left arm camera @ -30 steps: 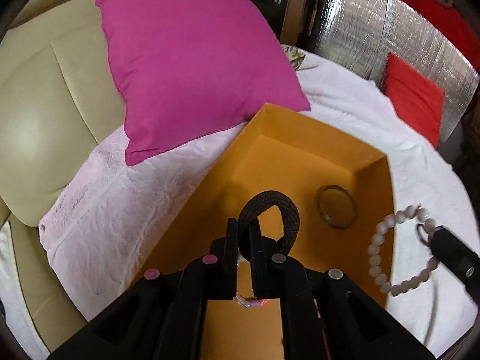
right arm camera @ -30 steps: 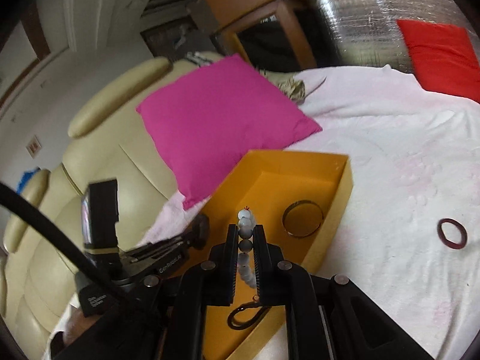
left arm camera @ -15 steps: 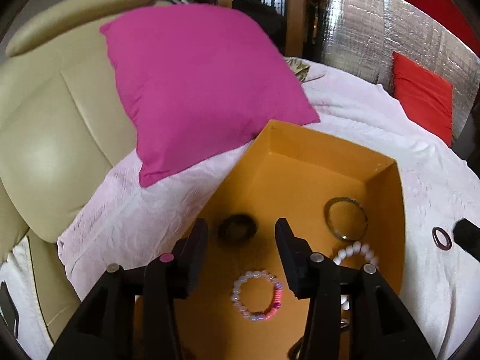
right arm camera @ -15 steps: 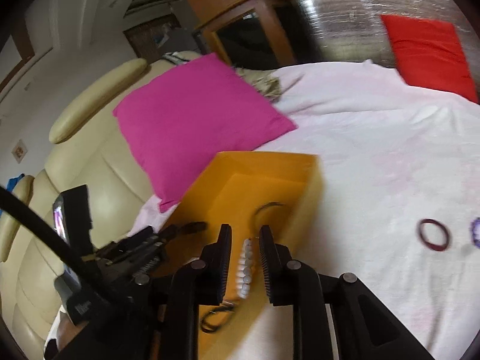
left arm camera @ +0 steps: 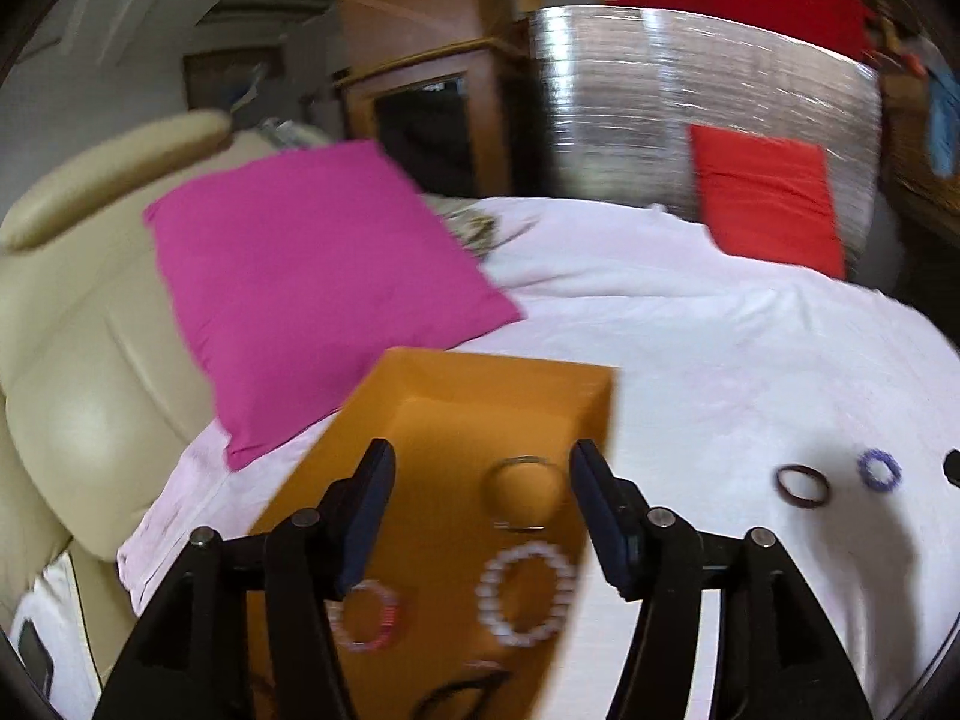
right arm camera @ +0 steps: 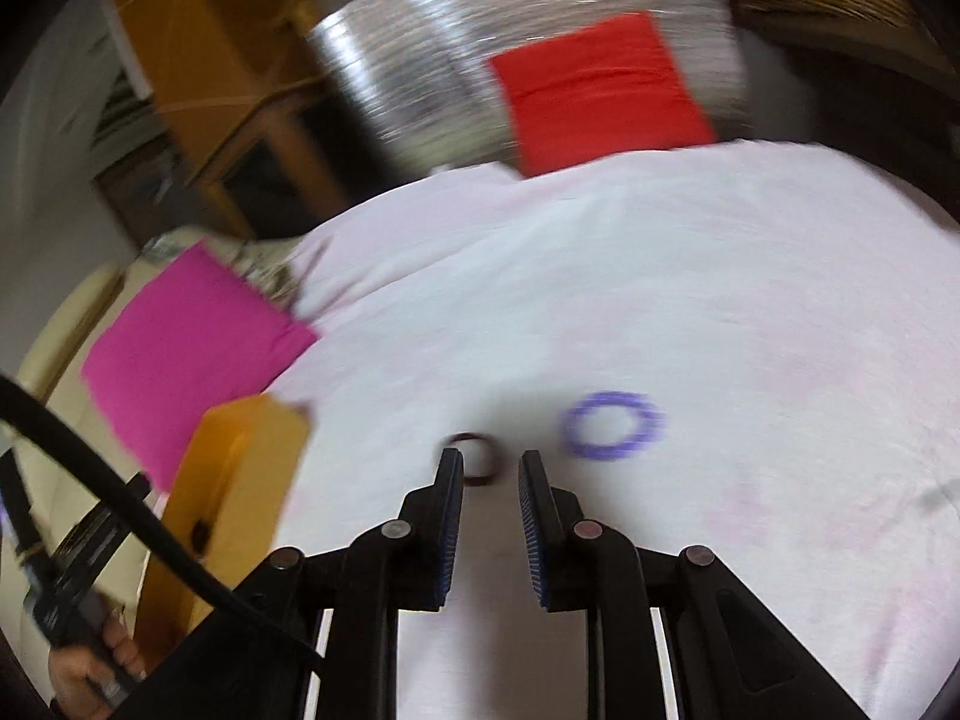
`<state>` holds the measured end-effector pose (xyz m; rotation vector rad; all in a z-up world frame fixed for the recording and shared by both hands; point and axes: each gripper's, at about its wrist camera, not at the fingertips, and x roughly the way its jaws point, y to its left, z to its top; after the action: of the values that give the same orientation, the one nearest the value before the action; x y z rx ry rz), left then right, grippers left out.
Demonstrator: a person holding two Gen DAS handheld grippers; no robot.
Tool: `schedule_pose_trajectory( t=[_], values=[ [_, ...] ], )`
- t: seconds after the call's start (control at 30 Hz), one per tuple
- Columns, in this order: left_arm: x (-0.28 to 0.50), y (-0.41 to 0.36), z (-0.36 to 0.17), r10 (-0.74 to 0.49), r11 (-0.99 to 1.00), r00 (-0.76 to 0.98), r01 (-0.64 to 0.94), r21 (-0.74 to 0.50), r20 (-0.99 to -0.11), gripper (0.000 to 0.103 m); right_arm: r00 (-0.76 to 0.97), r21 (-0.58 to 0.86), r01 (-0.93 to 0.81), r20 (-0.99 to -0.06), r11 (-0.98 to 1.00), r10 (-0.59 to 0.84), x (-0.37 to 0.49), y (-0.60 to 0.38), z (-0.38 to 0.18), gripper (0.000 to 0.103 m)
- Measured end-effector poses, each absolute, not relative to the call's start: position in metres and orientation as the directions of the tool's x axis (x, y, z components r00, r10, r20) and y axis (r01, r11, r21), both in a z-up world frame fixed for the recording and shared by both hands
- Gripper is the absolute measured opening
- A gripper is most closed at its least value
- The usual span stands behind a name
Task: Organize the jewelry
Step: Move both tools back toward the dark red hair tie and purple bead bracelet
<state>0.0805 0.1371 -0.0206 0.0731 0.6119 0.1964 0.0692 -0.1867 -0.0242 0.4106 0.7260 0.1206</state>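
Note:
An orange box (left arm camera: pixel 456 414) lies on the white bed cover. In it lie a metal bangle (left arm camera: pixel 523 495), a white bead bracelet (left arm camera: pixel 523 594), a pink and white bead bracelet (left arm camera: pixel 365 615) and a black hair tie (left arm camera: pixel 462 693). My left gripper (left arm camera: pixel 480 510) is open and empty above the box. A dark red ring (left arm camera: pixel 803 486) and a purple ring (left arm camera: pixel 879 471) lie on the cover to the right. My right gripper (right arm camera: pixel 492 468) is open and empty, with the dark red ring (right arm camera: pixel 477 462) just beyond its fingertips and the purple ring (right arm camera: pixel 612 426) to the right.
A pink pillow (left arm camera: pixel 312 288) leans on the beige headboard (left arm camera: pixel 72 360) behind the box. A red cushion (left arm camera: pixel 768 198) stands against a silver foil panel (left arm camera: pixel 648 108) at the back. The box's corner (right arm camera: pixel 240 468) shows at the left of the right wrist view.
My left gripper opened, dropped the black hair tie into the box and pulled back. My right gripper let the white bead bracelet fall into the box and swung right to the dark red ring.

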Motion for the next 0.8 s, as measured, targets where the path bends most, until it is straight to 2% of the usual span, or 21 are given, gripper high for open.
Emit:
schedule_pose_trajectory(
  t=[0.17,0.3,0.5,0.73,0.8],
  values=[
    [0.083,0.079,-0.028,0.157,0.979,0.803,-0.050,0.199,-0.575,0.067,0.727,0.432,0.125,-0.653,0.893,0.214,0.073,-0.221,-0.040,0.021],
    [0.091,0.041,-0.044,0.109,0.979,0.765,0.028,0.203,-0.634,0.068,0.710,0.452,0.135,-0.664,0.882,0.232,0.075,-0.233,-0.043,0.021],
    [0.097,0.002,-0.070,0.108,0.966,0.724,0.085,0.244,-0.681,0.068,0.690,0.463,0.158,-0.683,0.872,0.238,0.070,-0.249,-0.049,0.021],
    [0.112,-0.014,-0.101,0.087,0.971,0.643,0.116,0.209,-0.761,0.068,0.668,0.473,0.192,-0.705,0.860,0.238,0.071,-0.259,-0.057,0.022],
    [0.115,-0.015,-0.103,0.084,0.972,0.646,0.115,0.206,-0.759,0.068,0.661,0.476,0.198,-0.710,0.857,0.242,0.072,-0.260,-0.059,0.027]
  ],
)
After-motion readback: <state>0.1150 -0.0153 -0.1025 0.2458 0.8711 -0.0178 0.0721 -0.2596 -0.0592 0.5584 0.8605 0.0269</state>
